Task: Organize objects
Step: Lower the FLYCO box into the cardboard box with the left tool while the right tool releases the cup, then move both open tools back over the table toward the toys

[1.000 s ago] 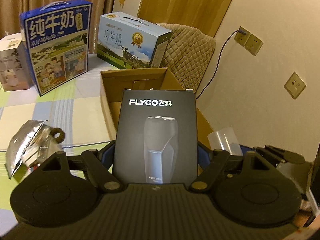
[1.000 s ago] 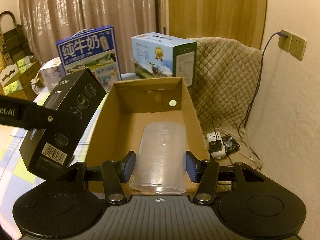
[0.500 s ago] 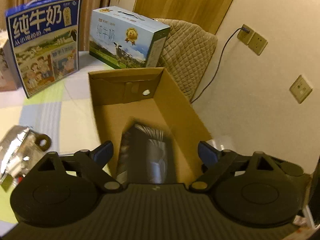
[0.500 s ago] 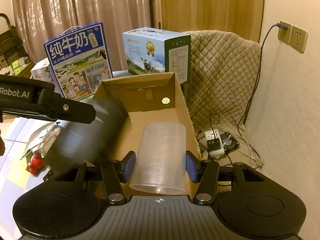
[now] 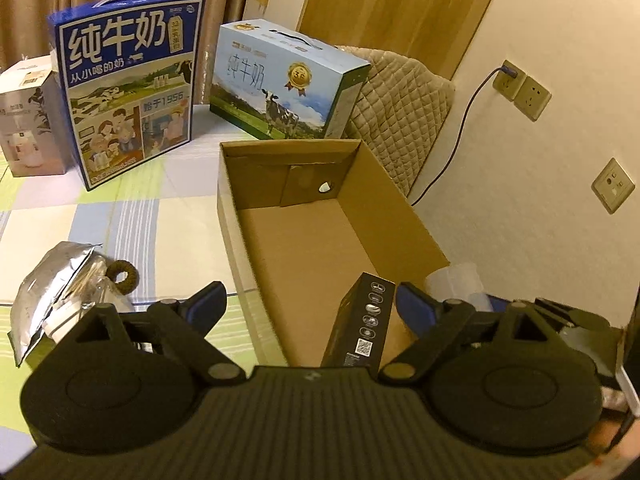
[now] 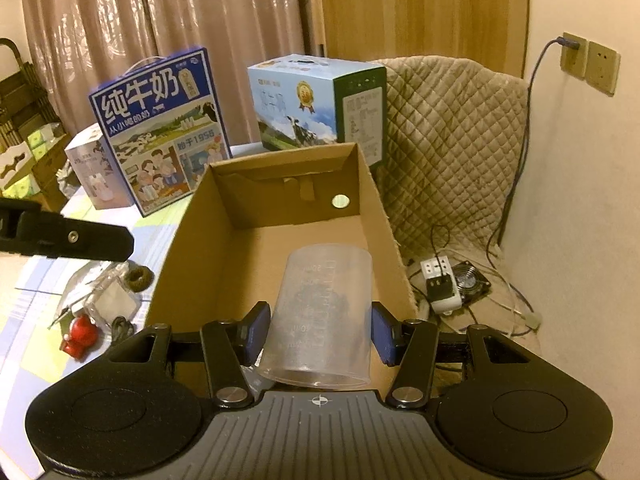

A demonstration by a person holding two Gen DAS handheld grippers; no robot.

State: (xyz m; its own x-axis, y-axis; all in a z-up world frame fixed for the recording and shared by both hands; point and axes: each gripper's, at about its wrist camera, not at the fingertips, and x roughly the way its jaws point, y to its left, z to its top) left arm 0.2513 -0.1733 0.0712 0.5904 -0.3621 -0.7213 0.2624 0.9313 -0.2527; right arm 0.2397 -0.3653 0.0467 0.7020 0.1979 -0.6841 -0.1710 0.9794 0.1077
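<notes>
An open cardboard box (image 5: pixel 404 216) (image 6: pixel 372 200) stands at the table's right edge. A black shaver box (image 5: pixel 360 324) stands on edge inside its near end, close to my left gripper's right finger. My left gripper (image 5: pixel 308 308) is open and empty above the box's near end. My right gripper (image 6: pixel 320 328) is shut on a clear plastic measuring cup (image 6: pixel 324 312), held above the box's near end. The cup (image 5: pixel 456 280) also shows at the right of the left wrist view. Part of the left gripper (image 6: pixel 72 236) reaches in from the left of the right wrist view.
Two milk cartons (image 5: pixel 128 96) (image 5: pixel 288 84) and a small white box (image 5: pixel 28 116) stand at the table's back. A foil bag (image 5: pixel 52 292), a brown ring (image 5: pixel 124 276) and a red figure (image 6: pixel 80 336) lie left of the box. A quilted chair (image 6: pixel 452 144), a power strip (image 6: pixel 440 284) and wall sockets (image 5: pixel 520 88) are right.
My left gripper opened and let go of the black shaver box, which dropped into the cardboard box and now stands on edge. The right gripper keeps the cup.
</notes>
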